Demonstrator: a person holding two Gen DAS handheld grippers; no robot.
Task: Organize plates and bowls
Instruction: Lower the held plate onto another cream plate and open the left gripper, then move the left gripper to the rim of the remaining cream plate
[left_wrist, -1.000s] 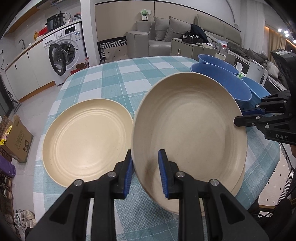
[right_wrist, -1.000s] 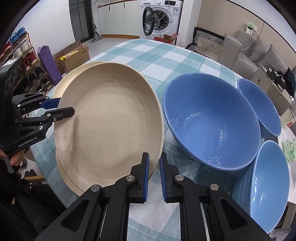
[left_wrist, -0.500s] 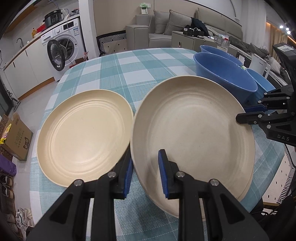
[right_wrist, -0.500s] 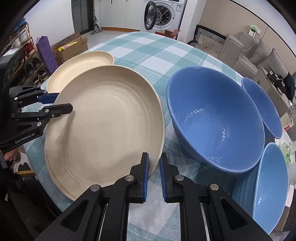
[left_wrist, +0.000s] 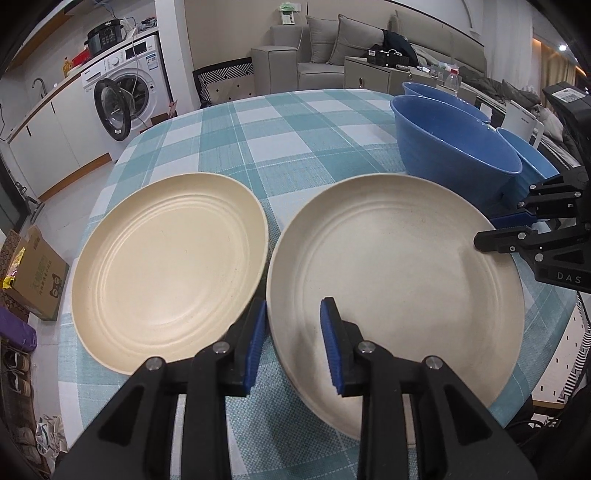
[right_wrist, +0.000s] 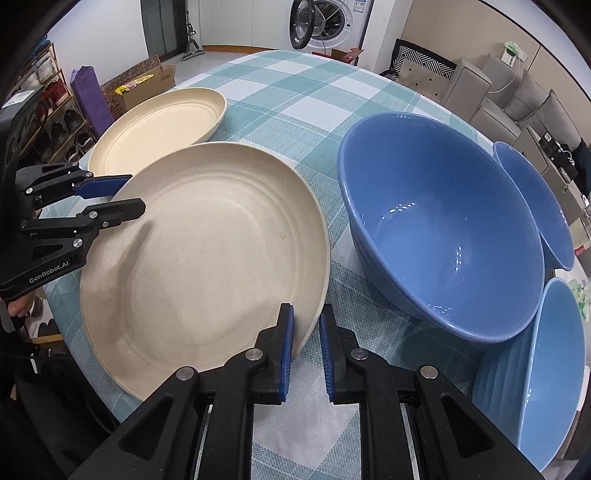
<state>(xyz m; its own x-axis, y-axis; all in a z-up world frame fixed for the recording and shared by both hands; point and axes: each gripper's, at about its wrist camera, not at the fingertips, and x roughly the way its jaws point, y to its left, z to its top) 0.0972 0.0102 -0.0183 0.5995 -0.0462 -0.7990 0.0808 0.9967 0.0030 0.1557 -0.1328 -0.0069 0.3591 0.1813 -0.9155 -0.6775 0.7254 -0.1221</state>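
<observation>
I see two beige plates and three blue bowls on the round table with the teal checked tablecloth (left_wrist: 295, 147). The near plate (left_wrist: 399, 280) lies flat at the table edge closest to me, and both of my grippers are at its rim from opposite sides.

My left gripper (left_wrist: 293, 343) is opening now. The rim of the near plate is between its blue pads, but the pads do not press on it; there is a clear gap on the inner side. So this claw is released.

My right gripper (right_wrist: 303, 347) is almost closed, with only a narrow slot between the pads. The plate rim (right_wrist: 314, 317) goes into this slot. From the right wrist view I think the pads clench the rim, but the contact on the outer side is hard to see, so I am not fully sure.

The second plate (left_wrist: 170, 266) lies just beside the near plate, on its left in the left wrist view, and their rims nearly touch. The large bowl (right_wrist: 439, 221) stands to the right of the near plate, tilted, and leans against the two smaller bowls. One small bowl (right_wrist: 535, 206) is behind it and another small bowl (right_wrist: 554, 362) is nearer to me at the right edge.

A washing machine (left_wrist: 125, 99) with an open door stands beyond the table.
</observation>
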